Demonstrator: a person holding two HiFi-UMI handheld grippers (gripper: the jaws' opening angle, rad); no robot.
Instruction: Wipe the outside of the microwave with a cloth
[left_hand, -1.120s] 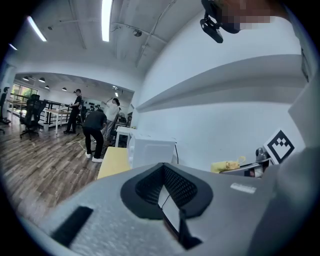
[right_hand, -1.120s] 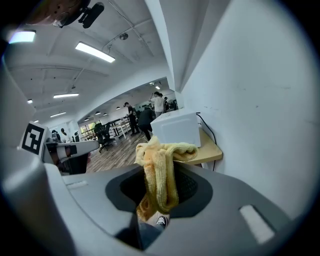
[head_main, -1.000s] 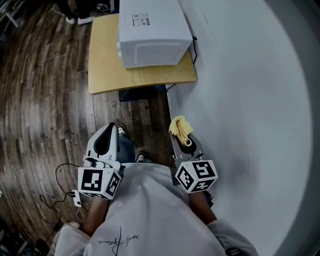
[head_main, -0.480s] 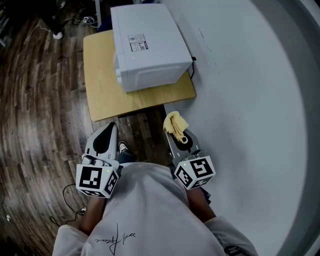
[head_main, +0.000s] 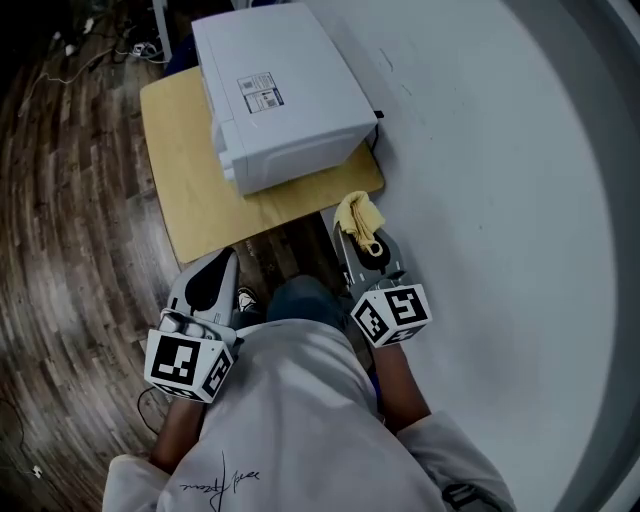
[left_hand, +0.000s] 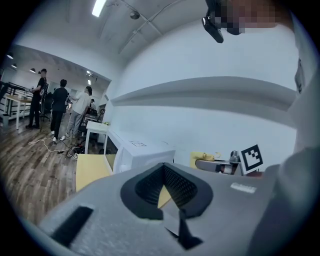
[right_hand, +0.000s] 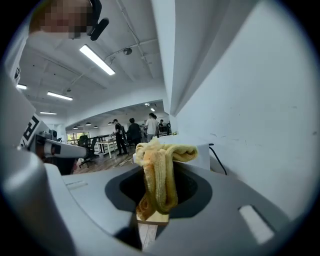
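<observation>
A white microwave (head_main: 285, 95) stands on a light wooden table (head_main: 190, 210), close to the wall; it also shows in the left gripper view (left_hand: 135, 152) and as a white box behind the cloth (right_hand: 202, 152). My right gripper (head_main: 353, 235) is shut on a bunched yellow cloth (head_main: 360, 218), held just short of the table's near right corner. In the right gripper view the cloth (right_hand: 160, 165) hangs over the right gripper (right_hand: 156, 197). My left gripper (head_main: 222, 256) is low on the left, short of the table's front edge, and looks shut with nothing in it (left_hand: 165, 176).
A white wall (head_main: 500, 200) runs along the right, close to the microwave and my right arm. A black cable (head_main: 378, 122) leaves the microwave's wall-side corner. Dark wood floor (head_main: 70, 250) lies to the left. Several people (left_hand: 60, 107) stand by desks far back.
The person has stepped toward the table, so microwave and table sit lower and nearer in the head view. The right gripper with the cloth has come up to the table's corner.
</observation>
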